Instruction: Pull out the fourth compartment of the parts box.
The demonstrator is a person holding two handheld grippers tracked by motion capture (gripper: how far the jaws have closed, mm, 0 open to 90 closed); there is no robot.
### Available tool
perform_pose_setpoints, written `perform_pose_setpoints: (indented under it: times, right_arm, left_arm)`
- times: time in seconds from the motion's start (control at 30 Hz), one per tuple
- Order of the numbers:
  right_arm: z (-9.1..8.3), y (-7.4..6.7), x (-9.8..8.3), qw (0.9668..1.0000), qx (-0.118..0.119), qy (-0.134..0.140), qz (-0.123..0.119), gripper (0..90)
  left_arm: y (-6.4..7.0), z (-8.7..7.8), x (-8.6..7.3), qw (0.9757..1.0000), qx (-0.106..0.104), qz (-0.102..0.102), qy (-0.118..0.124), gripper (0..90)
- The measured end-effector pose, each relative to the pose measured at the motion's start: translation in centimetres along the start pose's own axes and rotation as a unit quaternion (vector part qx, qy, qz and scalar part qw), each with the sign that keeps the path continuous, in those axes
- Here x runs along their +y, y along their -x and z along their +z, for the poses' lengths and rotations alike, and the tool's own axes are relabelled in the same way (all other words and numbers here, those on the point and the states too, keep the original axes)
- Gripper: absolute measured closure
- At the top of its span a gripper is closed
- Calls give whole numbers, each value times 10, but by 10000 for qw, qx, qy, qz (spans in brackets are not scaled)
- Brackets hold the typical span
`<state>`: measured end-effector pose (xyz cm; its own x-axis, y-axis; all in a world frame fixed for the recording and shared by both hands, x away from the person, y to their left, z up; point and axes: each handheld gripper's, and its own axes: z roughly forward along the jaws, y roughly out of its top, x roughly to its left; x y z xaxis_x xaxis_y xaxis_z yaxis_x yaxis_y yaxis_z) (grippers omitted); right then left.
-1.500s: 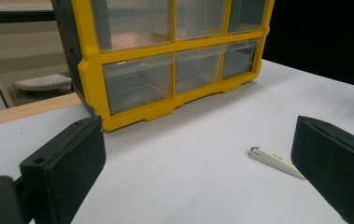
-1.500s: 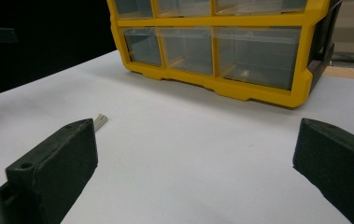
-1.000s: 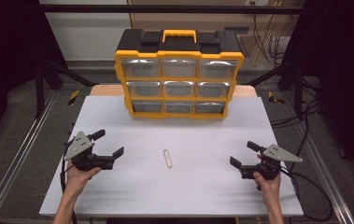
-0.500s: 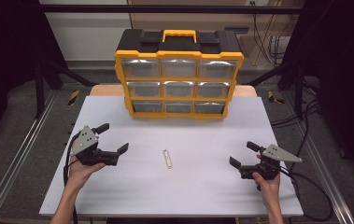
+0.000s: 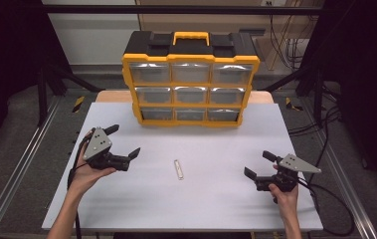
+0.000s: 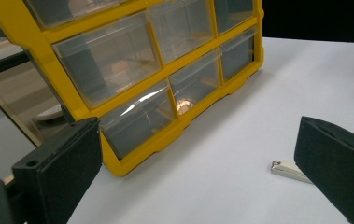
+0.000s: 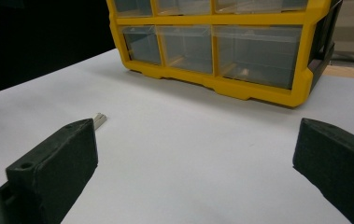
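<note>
High view. We see a white table (image 5: pixel 126 214) with a yellow drawer cabinet (image 5: pixel 191 82) standing upright at its far edge, its nine clear drawers facing the person. A small metal clip (image 5: pixel 178 169), possibly a nail clipper, lies flat near the middle of the table, well in front of the cabinet and between the two tools. The left gripper (image 5: pixel 124 145) is held above the table at the left, jaws spread and empty, angled toward the clip. The right gripper (image 5: pixel 258 166) sits low at the right, jaws likewise spread and empty, well apart from the clip. We judge that the left one is placed to reach the clip first.

Left gripper view. We look between two parted black jaws. The clip (image 6: pixel 287 169) lies on the table beside the right-hand jaw, partly hidden by it, so its far end is unclear. The cabinet (image 6: pixel 132 154) fills the upper left, its bottom row of drawers shut.

Right gripper view. Again the jaws stand wide with nothing between them. The tip of the clip (image 7: pixel 100 119) peeks out just above the left-hand jaw. The cabinet (image 7: pixel 258 91) stands beyond, drawers closed, apart from the clip.
</note>
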<state>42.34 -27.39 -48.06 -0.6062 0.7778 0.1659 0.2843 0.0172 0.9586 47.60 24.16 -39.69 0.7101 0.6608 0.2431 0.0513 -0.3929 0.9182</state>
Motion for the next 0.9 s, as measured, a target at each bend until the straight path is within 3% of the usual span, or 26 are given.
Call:
perform_pose_setpoints:
  times: [0.3, 0.5, 0.9]
  right_arm:
    - [-1, 0, 0, 10000, 18, 6, 9, 6]
    - [0, 0, 0, 10000, 16, 2, 13, 6]
    - [-1, 0, 0, 10000, 9, -6, 5, 6]
  left_arm:
    - [-1, 8, 9, 9993, 68, 337, -134, 10]
    - [-1, 15, 15, 9974, 97, 663, -256, 10]
    - [-2, 27, 23, 9939, 145, 1024, -389, 9]
